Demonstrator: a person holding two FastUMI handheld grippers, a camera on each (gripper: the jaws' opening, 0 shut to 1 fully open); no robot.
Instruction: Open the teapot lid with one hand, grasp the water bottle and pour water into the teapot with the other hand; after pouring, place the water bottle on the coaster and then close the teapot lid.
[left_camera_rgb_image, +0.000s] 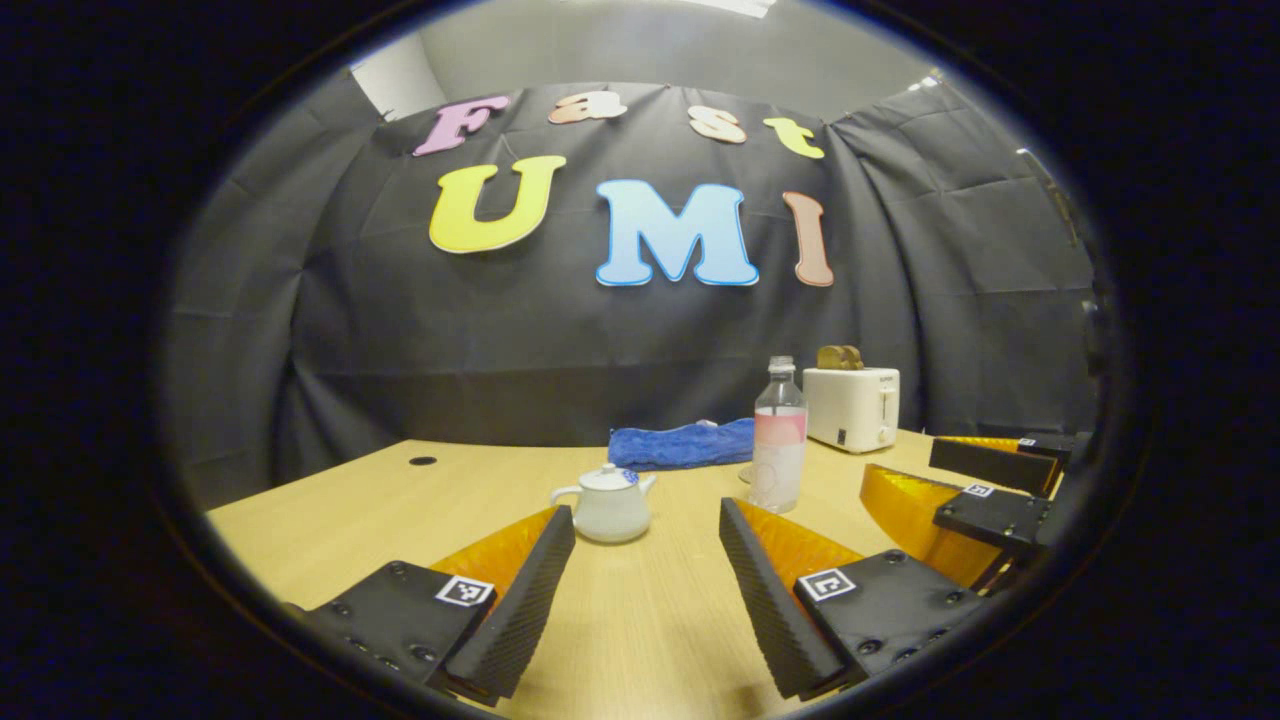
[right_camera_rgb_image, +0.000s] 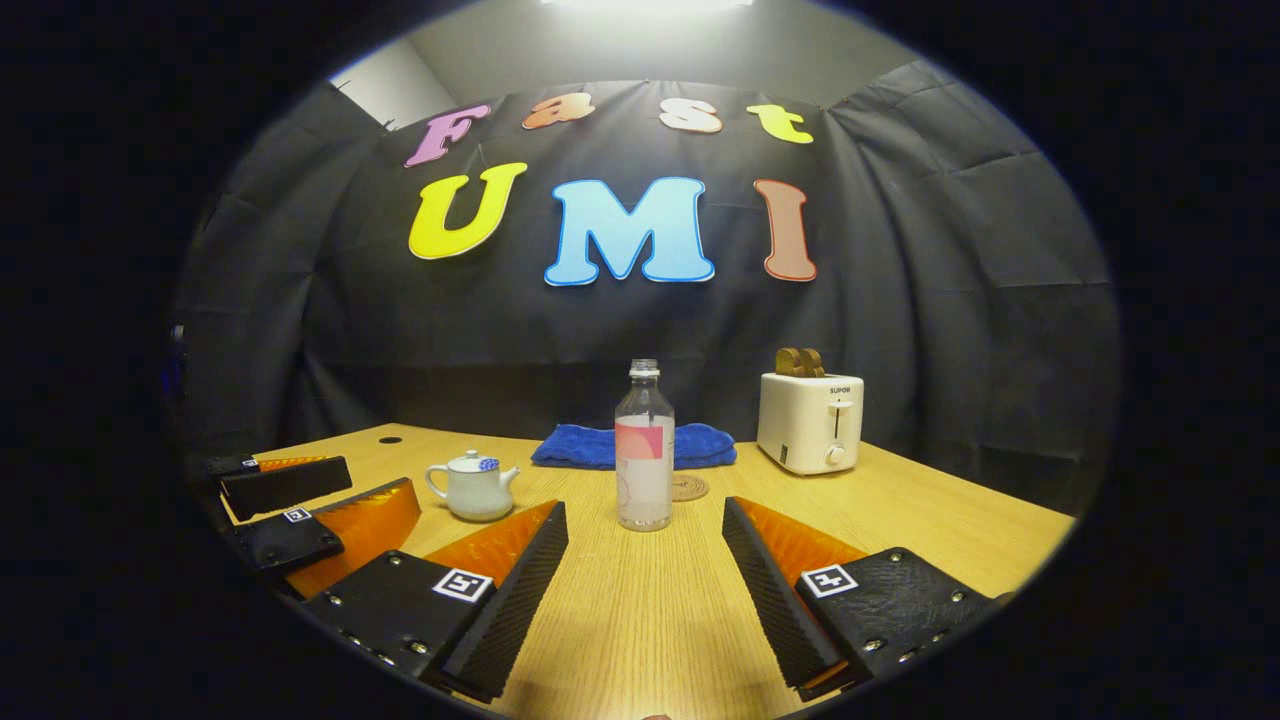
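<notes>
Left gripper view, taken left to right with the bottle as landmark: left gripper (left_camera_rgb_image: 647, 590) low over the table (left_camera_rgb_image: 330, 510), fingers spread wide, nothing between them. Teapot (left_camera_rgb_image: 607, 503) stood left of the bottle (left_camera_rgb_image: 778, 436), lid on, just beyond the left fingertip and apart from it. Blue towel (left_camera_rgb_image: 683, 444) lay behind, left of the bottle. Bottle upright, capless, ahead of the right finger, not touched. Toaster (left_camera_rgb_image: 852, 406) just right of the bottle, farther back. Right gripper (left_camera_rgb_image: 975, 480) at the far right, released.

Right gripper view: left gripper (right_camera_rgb_image: 300, 505) far left of the bottle (right_camera_rgb_image: 644, 446), parted. Teapot (right_camera_rgb_image: 473, 486) left of the bottle, well apart. Right gripper (right_camera_rgb_image: 645, 585) released, fingers wide, bottle centred ahead of the gap, beyond the tips, untouched. Coaster (right_camera_rgb_image: 689, 488) just right of the bottle and slightly behind it, bare. Towel (right_camera_rgb_image: 585, 446) behind the bottle. Toaster (right_camera_rgb_image: 811, 421) well right.
</notes>
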